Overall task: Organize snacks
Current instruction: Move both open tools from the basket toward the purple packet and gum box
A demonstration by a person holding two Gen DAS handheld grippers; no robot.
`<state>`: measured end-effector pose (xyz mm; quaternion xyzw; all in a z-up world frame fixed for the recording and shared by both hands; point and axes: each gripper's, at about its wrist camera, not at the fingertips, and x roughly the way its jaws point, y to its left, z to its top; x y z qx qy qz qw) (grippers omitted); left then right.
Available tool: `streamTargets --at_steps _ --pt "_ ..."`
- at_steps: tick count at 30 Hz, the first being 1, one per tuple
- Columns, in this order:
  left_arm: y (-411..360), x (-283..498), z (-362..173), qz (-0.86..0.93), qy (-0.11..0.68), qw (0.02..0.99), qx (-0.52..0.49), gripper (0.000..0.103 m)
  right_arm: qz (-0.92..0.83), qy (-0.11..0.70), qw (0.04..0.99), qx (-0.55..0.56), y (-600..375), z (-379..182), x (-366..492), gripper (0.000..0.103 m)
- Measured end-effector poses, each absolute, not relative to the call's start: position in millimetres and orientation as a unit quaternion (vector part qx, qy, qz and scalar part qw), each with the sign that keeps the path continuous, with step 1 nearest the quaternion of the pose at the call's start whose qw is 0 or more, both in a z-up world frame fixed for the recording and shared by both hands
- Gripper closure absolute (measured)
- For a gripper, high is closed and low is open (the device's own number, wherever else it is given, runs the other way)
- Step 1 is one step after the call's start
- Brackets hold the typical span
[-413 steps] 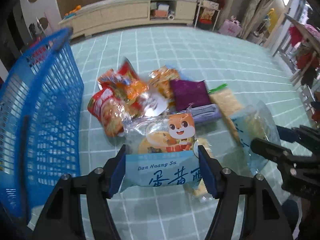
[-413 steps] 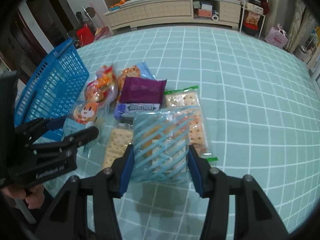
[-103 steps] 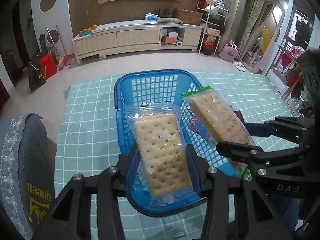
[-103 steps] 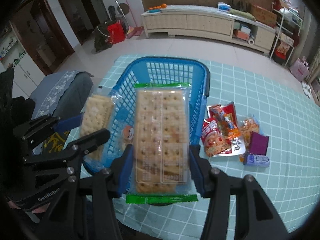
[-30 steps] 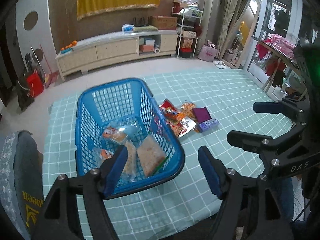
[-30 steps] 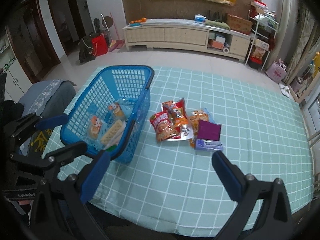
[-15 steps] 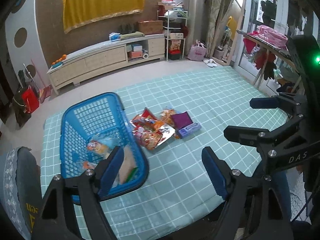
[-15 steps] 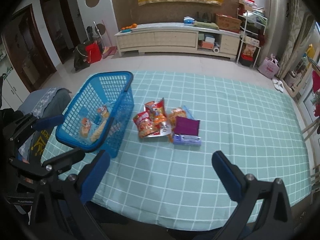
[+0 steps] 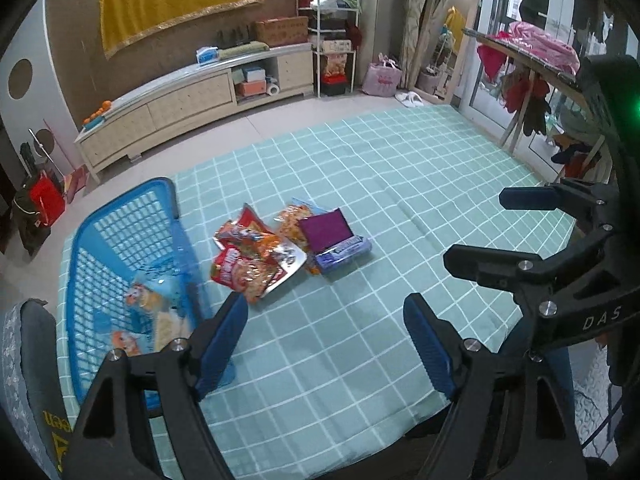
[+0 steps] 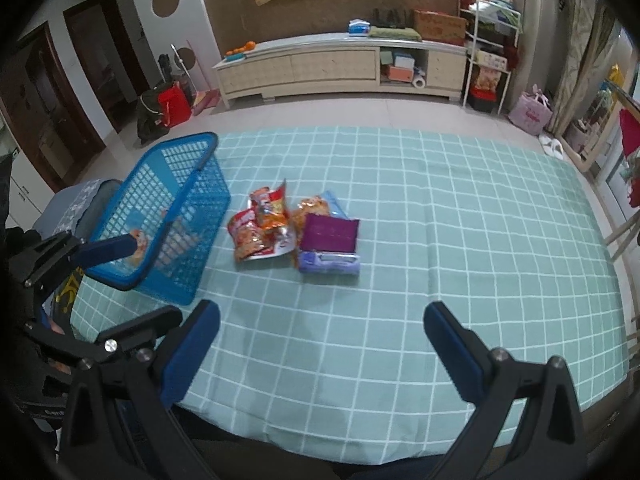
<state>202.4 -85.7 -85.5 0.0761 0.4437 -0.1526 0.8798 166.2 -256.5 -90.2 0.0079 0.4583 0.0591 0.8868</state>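
- The blue plastic lattice basket (image 10: 160,216) stands at the left end of the surface covered by a mint-green checked cloth (image 10: 440,240); a few packets already lie inside it, cracker packs among them, so the task looks partly done;
- Just right of the basket lies the remaining pile: two crinkly red-and-orange foil snack bags (image 10: 256,232), an orange-and-blue bag (image 10: 316,208) behind them, a flat purple pouch (image 10: 330,234) and, touching its near edge, a lilac boxed bar (image 10: 328,262);
- The bags are probably light, puffy and slippery, their contents breakable; a hold on a sealed edge or across the narrow width seems safest; the lilac box looks stiffer and should take a pinch across its short sides;
- The left claw (image 9: 324,340) is spread wide and holds nothing; it hangs over the cloth, near the basket's right wall;
- The right claw (image 10: 320,348) is likewise wide apart and empty, over bare cloth, well short of the pile.
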Motion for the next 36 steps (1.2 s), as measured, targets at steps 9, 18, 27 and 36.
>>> streamTargets --at_steps 9,18,27,36 --pt "-115.7 231.7 -110.4 -0.150 0.472 0.865 0.079 0.024 0.051 0.470 0.881 0.022 -296.8 -111.4 186.7 0.000" --pt "-130.4 260.5 -136.8 -0.145 0.488 0.857 0.082 0.024 0.092 0.472 0.876 0.021 -316.5 -140.4 213.0 0.000" --pt "-110.7 276.0 -171.9 -0.120 0.519 0.845 0.047 0.024 0.165 0.480 0.861 -0.028 -307.1 -178.0 246.3 0.001" --pt "-91.2 286.0 -193.4 -0.095 0.534 0.840 0.026 0.024 0.229 0.502 0.830 -0.085 -285.4 -221.9 276.6 0.021"
